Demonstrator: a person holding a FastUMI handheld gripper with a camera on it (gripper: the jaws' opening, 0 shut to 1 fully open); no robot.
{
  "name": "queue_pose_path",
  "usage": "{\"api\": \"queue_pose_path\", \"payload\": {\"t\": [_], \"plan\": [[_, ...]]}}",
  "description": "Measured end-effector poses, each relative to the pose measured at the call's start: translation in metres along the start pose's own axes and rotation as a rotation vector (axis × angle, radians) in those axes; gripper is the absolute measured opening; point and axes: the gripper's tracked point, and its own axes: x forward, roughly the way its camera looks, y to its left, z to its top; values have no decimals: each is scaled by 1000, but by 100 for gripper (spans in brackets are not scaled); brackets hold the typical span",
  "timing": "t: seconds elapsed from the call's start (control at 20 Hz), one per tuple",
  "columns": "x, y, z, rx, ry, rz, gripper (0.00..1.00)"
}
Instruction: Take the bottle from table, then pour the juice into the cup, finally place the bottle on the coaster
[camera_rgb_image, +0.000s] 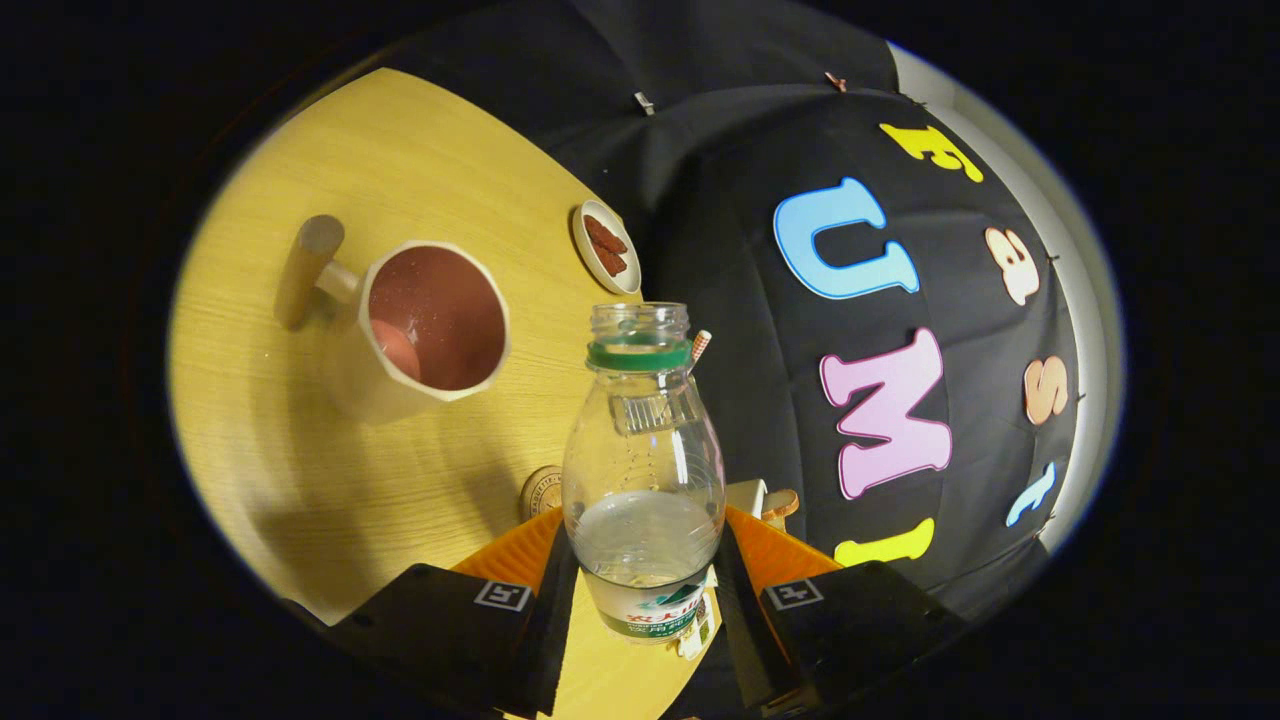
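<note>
While claw (645, 585) grips bottle (643, 470), cup (425, 335) sits beyond.

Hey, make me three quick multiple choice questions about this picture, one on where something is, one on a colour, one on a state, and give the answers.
1. Where is the bottle?
A. Between the gripper fingers
B. Inside the cup
C. Lying on the table beyond the cup

2. What colour is the ring around the bottle's neck?
A. Red
B. Green
C. Blue

3. What state is the bottle's mouth in?
A. Capped
B. Open, with no cap
C. Plugged with a cork

Answers: 1 A, both fingers press on the bottle's lower sides. 2 B, a green band sits just under the clear mouth. 3 B, the threaded mouth is bare, and it tilts toward the cup on the wooden table.
</note>
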Motion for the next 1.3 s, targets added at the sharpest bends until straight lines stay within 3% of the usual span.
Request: {"api": "queue_pose_path", "payload": {"t": [1.0, 1.3], "plan": [[27, 24, 5, -361, -64, 33, 69], [34, 26, 4, -419, -68, 35, 69]]}}
